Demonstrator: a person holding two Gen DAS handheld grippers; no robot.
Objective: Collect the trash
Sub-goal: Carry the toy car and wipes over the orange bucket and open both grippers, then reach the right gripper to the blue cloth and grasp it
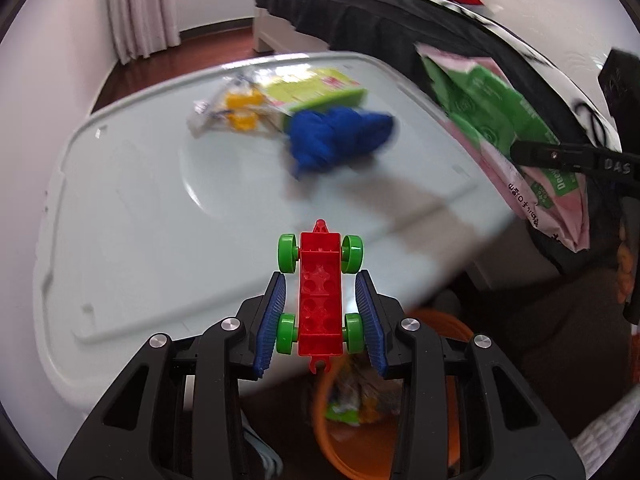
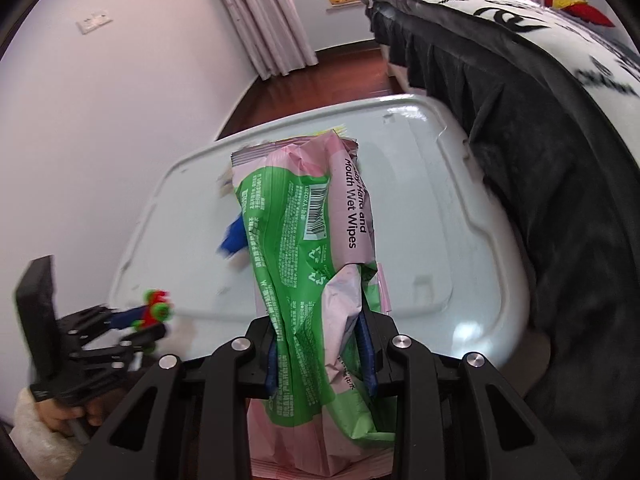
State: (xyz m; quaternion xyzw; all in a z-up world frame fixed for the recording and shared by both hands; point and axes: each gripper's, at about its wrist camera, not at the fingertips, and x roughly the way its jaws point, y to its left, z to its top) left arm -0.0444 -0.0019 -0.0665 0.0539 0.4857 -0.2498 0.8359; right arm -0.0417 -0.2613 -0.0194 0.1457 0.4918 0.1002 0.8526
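Observation:
My left gripper (image 1: 320, 284) is shut on a red toy car base with green wheels (image 1: 320, 280); the blue pads (image 1: 276, 312) press on its rear wheels. It hangs over the near edge of a pale storage-box lid (image 1: 120, 200). My right gripper (image 2: 320, 344) is shut on a crumpled pink and green wet wipes pack (image 2: 312, 240), also seen at the right of the left wrist view (image 1: 492, 120). On the lid lie a blue crumpled piece (image 1: 340, 136), a yellow-green carton (image 1: 316, 88) and a clear wrapper with yellow parts (image 1: 236, 108). The left gripper (image 2: 148, 316) shows at the left edge.
An orange basket (image 1: 448, 452) with wrappers inside stands below the left gripper, beside the box. A bed with a black skirt (image 2: 540, 160) runs along the right. White wall, curtains (image 2: 264, 12) and wooden floor lie beyond. A hand (image 2: 64, 416) grips the left tool.

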